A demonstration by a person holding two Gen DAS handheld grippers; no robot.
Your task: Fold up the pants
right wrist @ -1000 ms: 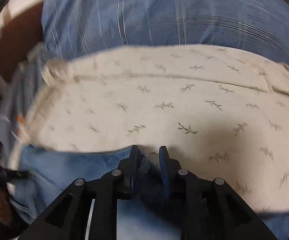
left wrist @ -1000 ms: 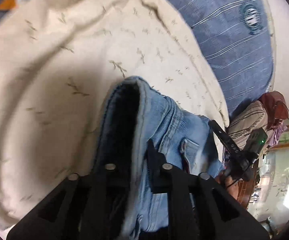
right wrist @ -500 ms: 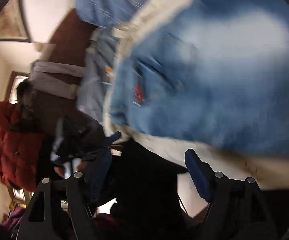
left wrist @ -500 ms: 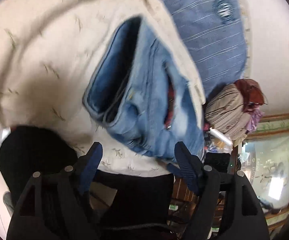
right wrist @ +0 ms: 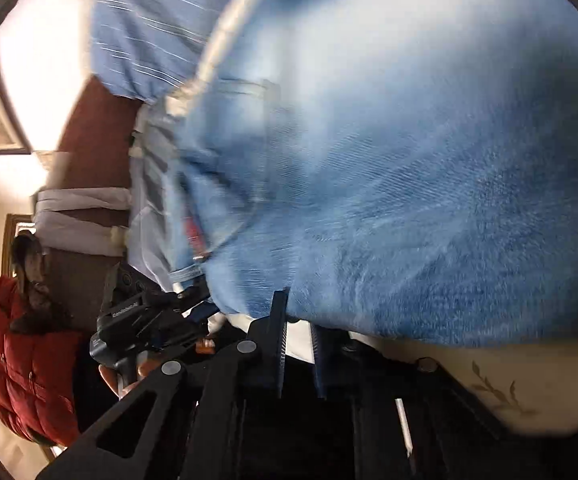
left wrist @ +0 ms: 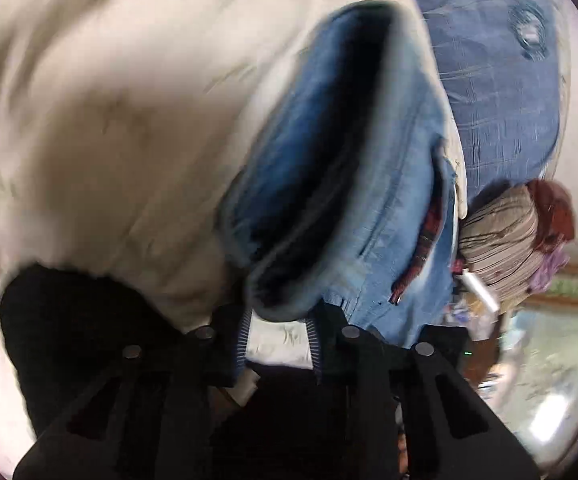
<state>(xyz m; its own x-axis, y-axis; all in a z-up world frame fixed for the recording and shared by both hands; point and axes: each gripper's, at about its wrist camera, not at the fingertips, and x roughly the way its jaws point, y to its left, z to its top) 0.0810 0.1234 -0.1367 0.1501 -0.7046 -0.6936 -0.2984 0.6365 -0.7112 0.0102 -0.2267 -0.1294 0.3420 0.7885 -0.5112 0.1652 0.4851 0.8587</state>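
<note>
Denim pants point(left wrist: 369, 184), folded, lie on a cream leaf-print bedcover point(left wrist: 129, 120). Left hand-held gripper point(left wrist: 277, 332): jaws narrow and closing at the pants' near edge, not yet pinching it. Right hand-held gripper point(right wrist: 299, 336): jaws narrow and closing beneath the denim edge, nothing pinched.

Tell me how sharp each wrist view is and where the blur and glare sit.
Left wrist view: the cream bedspread is smeared by motion blur, the jeans are soft, and the closing jaws at the bottom stay crisp. Right wrist view: the jeans streak heavily toward the top and wash out pale there; a bright wall glares at upper left. Both views bend at the fisheye rim.
</note>
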